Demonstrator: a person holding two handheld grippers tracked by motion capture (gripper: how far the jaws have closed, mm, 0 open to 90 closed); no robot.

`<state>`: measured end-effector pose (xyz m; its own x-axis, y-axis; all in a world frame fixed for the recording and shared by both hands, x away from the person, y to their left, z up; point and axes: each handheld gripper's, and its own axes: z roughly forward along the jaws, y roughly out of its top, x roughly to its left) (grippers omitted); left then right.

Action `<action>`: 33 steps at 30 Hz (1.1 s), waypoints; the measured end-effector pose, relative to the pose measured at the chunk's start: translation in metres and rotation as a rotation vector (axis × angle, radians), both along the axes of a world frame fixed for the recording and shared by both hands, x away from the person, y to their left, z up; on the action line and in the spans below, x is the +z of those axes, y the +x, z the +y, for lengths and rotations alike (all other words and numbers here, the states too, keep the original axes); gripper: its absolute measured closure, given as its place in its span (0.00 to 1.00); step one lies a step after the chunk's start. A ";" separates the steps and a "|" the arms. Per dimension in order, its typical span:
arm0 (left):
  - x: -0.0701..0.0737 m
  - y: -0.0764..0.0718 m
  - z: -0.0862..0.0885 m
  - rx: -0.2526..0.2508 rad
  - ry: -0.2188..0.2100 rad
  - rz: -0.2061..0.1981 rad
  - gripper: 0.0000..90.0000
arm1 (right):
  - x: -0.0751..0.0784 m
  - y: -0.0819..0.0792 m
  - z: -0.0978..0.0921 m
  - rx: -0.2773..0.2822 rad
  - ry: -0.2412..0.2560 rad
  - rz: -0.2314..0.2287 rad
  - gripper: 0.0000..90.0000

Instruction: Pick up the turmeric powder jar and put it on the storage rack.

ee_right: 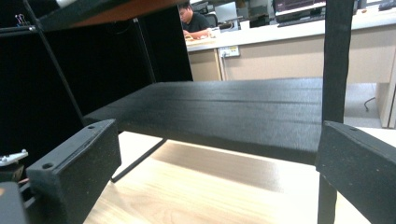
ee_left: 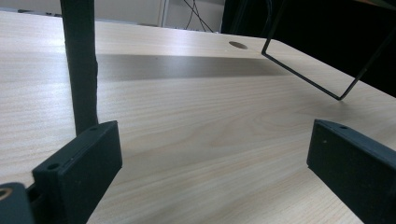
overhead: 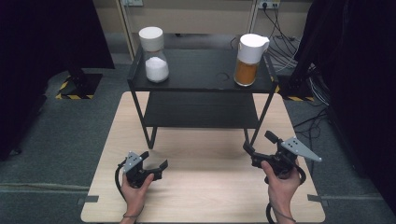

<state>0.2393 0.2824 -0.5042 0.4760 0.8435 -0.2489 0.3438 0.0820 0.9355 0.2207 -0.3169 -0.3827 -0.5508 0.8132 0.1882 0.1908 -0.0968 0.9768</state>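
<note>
In front of the black shelf rack [overhead: 201, 93], both tongs, left [overhead: 156, 164] and right [overhead: 258, 143], hover wide and empty over the tabletop [overhead: 205, 186], seemingly poised toward the salt jar [overhead: 154, 55] and orange-powder jar [overhead: 249, 53] on its top shelf.

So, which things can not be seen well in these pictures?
- Lower shelf of the rack, high view: its rear part lies under the top shelf.
- Orange-filled jar, right gripper view: cut off by the top edge.
- White-powder jar, high view: too small to tell what the powder is.
- Left gripper, left gripper view: its body is cut off by the bottom edge.
</note>
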 end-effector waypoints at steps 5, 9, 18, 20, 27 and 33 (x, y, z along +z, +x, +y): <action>0.000 0.000 0.000 0.000 0.001 0.000 0.03 | -0.007 0.000 -0.001 -0.003 0.004 0.012 0.01; 0.000 0.000 0.000 0.001 0.001 0.001 0.03 | -0.010 -0.001 -0.002 -0.002 0.004 0.017 0.01; 0.000 0.000 0.000 0.001 0.000 0.000 0.03 | -0.025 0.000 -0.002 0.001 0.006 0.045 0.01; 0.000 0.000 0.000 0.001 0.000 0.000 0.03 | -0.029 0.000 -0.002 0.005 0.006 0.057 0.01; 0.000 0.000 0.000 0.001 0.001 0.000 0.03 | -0.044 0.001 -0.003 0.012 0.004 0.091 0.01; 0.000 0.000 0.000 0.001 0.000 0.000 0.03 | -0.053 0.000 -0.004 0.007 0.000 0.108 0.01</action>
<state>0.2391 0.2822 -0.5042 0.4750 0.8441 -0.2486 0.3437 0.0821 0.9355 0.2205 -0.3208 -0.4357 -0.5330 0.8094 0.2465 0.2954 -0.0949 0.9506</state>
